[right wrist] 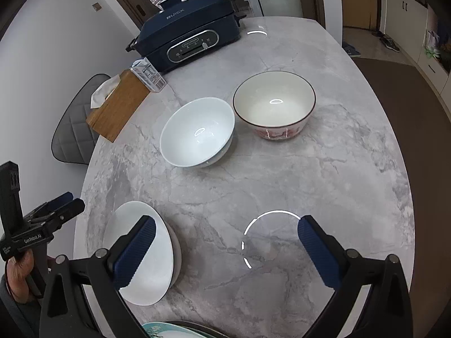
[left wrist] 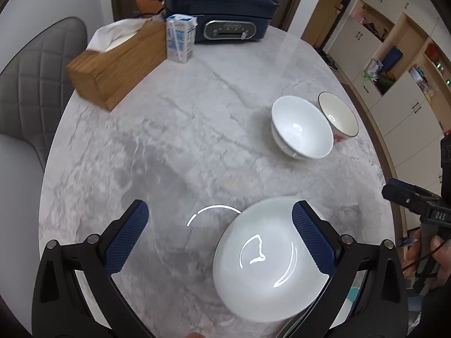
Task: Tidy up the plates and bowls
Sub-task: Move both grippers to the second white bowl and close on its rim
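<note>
Both claws stand wide and hold nothing: the left gripper point(left wrist: 220, 242) hangs over the white plates point(left wrist: 270, 262) at the table's point(left wrist: 183, 129) near edge, about six o'clock, and the right gripper point(right wrist: 227, 249) hovers over bare marble beside them. The white bowls point(right wrist: 197, 132), seemingly two nested, sit mid-table at about one o'clock, nearly touching the dark-rimmed bowl point(right wrist: 274, 104) at two o'clock. All are glazed ceramic: stiff, fairly heavy, slick and chippable. I would pinch each at the rim, wall between the pads, and lift slowly.
</note>
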Available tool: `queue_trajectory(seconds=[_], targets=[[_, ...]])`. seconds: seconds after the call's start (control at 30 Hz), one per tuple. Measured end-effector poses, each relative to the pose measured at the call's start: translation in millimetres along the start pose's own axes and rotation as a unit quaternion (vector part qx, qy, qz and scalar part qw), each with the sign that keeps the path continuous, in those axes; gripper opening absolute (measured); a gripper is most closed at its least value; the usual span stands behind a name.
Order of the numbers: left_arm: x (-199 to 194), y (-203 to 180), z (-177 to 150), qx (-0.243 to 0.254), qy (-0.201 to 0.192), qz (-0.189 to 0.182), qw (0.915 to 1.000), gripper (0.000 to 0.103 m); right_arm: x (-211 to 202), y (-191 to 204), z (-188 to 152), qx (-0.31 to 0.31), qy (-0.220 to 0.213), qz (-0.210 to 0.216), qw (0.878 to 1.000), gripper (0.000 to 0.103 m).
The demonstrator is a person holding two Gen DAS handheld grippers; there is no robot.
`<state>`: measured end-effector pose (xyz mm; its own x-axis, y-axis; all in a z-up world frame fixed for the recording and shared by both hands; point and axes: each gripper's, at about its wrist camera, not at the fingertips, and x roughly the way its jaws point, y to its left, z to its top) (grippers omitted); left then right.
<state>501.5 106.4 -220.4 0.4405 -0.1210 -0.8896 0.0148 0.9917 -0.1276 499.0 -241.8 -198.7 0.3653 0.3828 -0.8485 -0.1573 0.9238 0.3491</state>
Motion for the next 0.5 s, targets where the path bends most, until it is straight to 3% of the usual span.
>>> queue_trajectory(seconds=[0.1,0.27,0.5], targets=[[15,-10,25,0.027,-0.007,0.015,0.9995,0.103,9,2,14,-0.005,0.007,0.005,1.0,0.103],[51,-26,59,0.058,0.004,0.018,0.9982,0.103,30,4,42,-0.027,0.014,-0.024,0.999,0.103],[105,-38,92,0.041,0.055,-0.01,0.9976,0.103,58,-8,65,0.053,0.032,0.014,0.998,0.103]])
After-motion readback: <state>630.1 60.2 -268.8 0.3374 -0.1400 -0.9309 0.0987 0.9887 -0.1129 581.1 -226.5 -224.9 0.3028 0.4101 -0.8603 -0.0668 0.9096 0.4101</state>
